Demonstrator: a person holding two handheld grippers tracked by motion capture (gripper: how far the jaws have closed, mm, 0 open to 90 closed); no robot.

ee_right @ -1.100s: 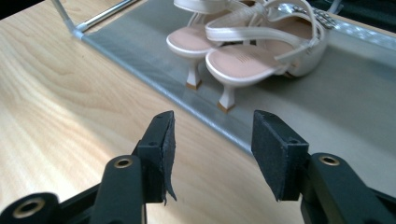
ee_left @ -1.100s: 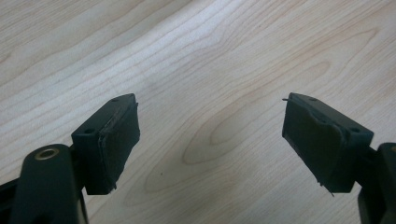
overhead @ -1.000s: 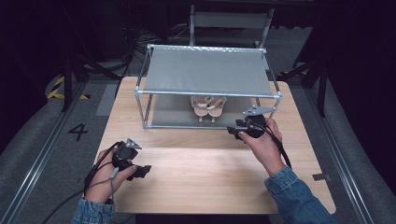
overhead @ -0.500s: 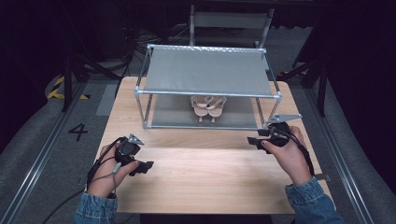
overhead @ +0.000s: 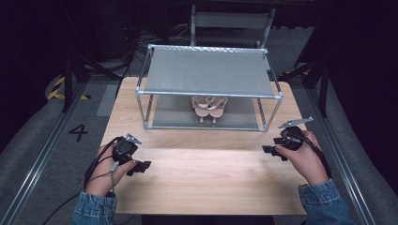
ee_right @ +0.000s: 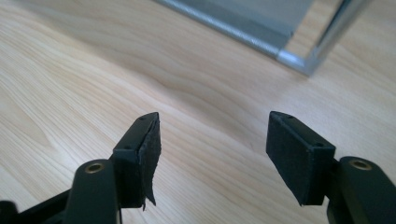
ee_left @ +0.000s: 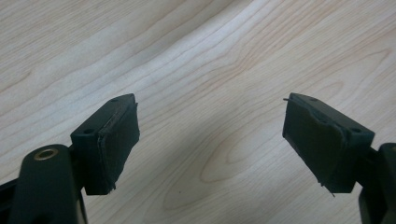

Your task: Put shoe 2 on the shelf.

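Pair of sandals [overhead: 210, 106] set on the rack's [overhead: 209, 73] lower shelf, stowed; right gripper [overhead: 271, 150], fingers just opened and empty, near the rack; left gripper [overhead: 142, 166] open, idle over bench [overhead: 202, 173].

A chair [overhead: 231, 21] stands behind the wooden table [overhead: 206, 187].

High view looks down over the table [overhead: 197, 168]; both gripper views skim its wood closely.

shoes [overhead: 210, 107]: far beyond the right gripper [overhead: 272, 150], partly hidden by the rack's top shelf [overhead: 209, 72]; details too small to tell
rack corner [ee_right: 303, 63]: ahead of the gripper, blurred, cut off by the top edge
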